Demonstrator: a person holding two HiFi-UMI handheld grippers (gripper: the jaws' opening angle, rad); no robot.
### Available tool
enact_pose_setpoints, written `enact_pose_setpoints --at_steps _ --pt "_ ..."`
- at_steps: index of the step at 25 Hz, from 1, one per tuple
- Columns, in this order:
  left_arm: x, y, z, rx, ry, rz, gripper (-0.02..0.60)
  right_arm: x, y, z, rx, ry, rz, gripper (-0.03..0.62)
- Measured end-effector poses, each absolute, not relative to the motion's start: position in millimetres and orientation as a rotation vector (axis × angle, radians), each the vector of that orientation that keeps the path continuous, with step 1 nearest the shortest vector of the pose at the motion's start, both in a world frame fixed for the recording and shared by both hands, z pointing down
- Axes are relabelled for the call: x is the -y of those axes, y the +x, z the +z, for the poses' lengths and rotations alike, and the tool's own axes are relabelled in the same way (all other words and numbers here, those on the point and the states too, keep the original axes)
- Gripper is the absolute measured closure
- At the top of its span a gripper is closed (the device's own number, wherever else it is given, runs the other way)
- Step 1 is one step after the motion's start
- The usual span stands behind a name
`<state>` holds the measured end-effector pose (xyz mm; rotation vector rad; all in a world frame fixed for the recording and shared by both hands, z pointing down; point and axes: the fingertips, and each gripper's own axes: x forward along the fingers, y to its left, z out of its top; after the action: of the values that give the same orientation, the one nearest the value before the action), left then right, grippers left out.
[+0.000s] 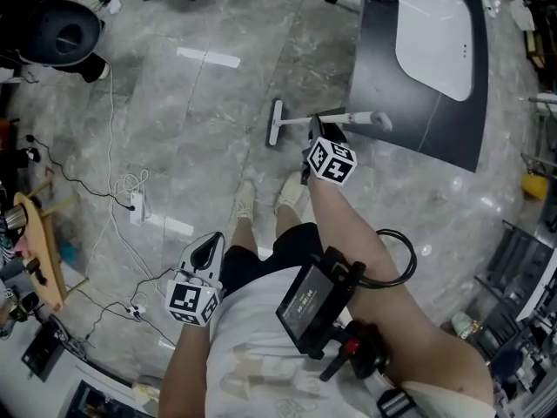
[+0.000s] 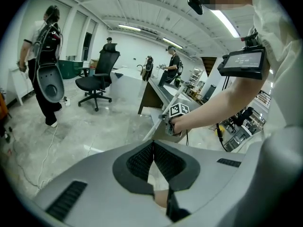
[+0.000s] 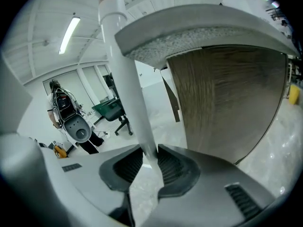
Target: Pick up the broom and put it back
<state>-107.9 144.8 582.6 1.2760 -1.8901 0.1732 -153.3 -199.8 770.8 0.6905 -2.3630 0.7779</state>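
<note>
My right gripper [image 3: 150,159] has its jaws closed on the white round broom handle [image 3: 127,89]; I should squeeze firmly before lifting. My left gripper [image 2: 153,161] is empty, jaws together.

The dark desk [image 1: 392,103] is blocking the upper right of the floor [image 1: 218,103]. Its edge is overhanging just above the right gripper [image 3: 150,161], and its wood side panel [image 3: 227,103] is closing off the right side there. The broom [image 1: 296,121] is leaning across the path ahead, with its handle reaching the desk edge. Bare floor is lying open to the left of the broom head. Cables [image 1: 113,190] and a power strip [image 1: 137,207] are trailing along the floor's left edge, near the left gripper [image 2: 154,152]. An office chair [image 2: 97,77] is standing well apart.
</note>
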Motion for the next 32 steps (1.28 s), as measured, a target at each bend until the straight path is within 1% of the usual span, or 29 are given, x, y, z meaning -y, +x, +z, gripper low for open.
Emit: enact_pose_setpoints --at_steps 13,24,32 --pt "-167.8 -140.1 571.9 1.892 1.371 0.192 0.569 164.4 -148.4 742.8 2.416 0.550 0.657 0.488" --pt "-168.6 -171.2 561.0 1.862 1.556 0.189 0.569 133.4 -132.1 676.1 2.490 0.409 0.505 0.494" --pt "-155.5 -181.3 554.1 1.806 1.703 0.189 0.569 113.6 -100.0 632.0 2.523 0.360 0.451 0.499"
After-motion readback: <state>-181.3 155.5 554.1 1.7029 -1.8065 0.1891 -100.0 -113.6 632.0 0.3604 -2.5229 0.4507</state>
